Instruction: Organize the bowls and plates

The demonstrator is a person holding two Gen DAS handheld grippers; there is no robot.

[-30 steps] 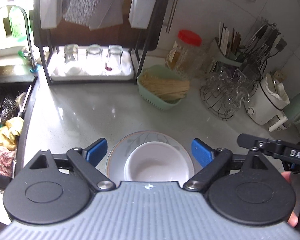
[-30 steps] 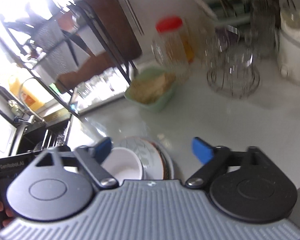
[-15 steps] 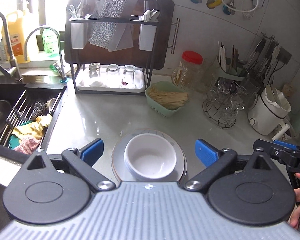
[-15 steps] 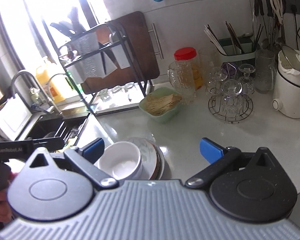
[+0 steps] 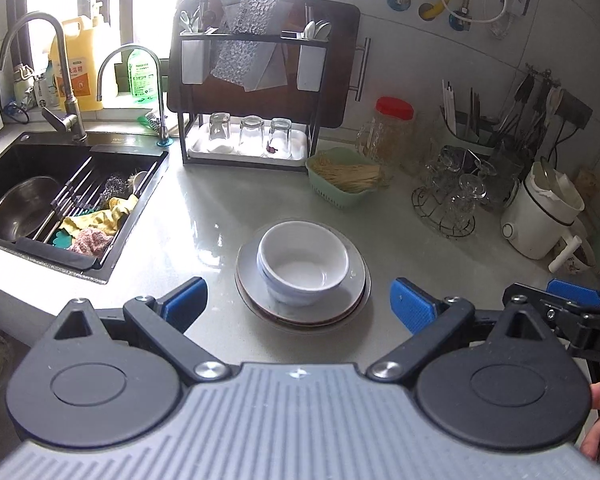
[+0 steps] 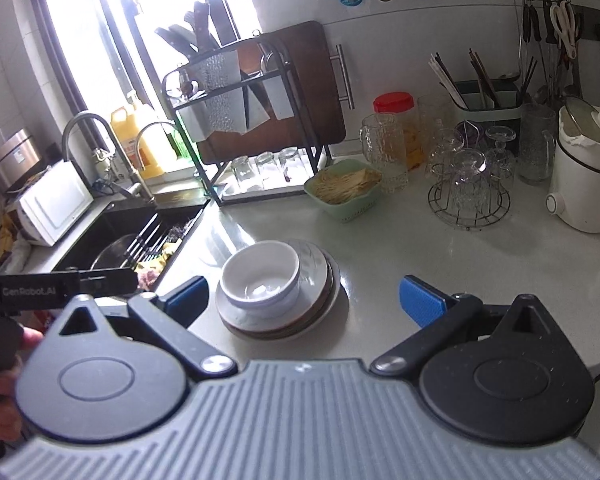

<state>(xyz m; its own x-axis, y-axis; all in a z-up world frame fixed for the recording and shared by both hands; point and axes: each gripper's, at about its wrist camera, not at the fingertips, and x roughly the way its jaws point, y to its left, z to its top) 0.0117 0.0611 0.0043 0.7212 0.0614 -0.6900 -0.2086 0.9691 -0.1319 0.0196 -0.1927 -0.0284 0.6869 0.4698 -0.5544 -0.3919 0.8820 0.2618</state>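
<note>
Bowls (image 5: 303, 260), white and nested, sit on a stack of plates (image 5: 352, 300) on the pale surface (image 5: 204, 216) beside the sink (image 5: 60, 196). Left gripper (image 5: 299, 300) and right gripper (image 6: 304, 294) hover nearby, fingers spread, holding nothing.

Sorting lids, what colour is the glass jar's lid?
Red lid; clearest in the left wrist view.

White bowls (image 5: 303, 258) on grey plate (image 5: 350, 280), leaf pattern faint on it; brown-rimmed plate (image 6: 320, 300) beneath. Pale grey-green glossy surface (image 5: 204, 208). Mint-green basket (image 5: 342, 184), red-lidded jar (image 5: 394, 109), black sink (image 5: 80, 152), blue fingertips (image 5: 414, 304) on left hand-held gripper (image 5: 298, 302).
</note>
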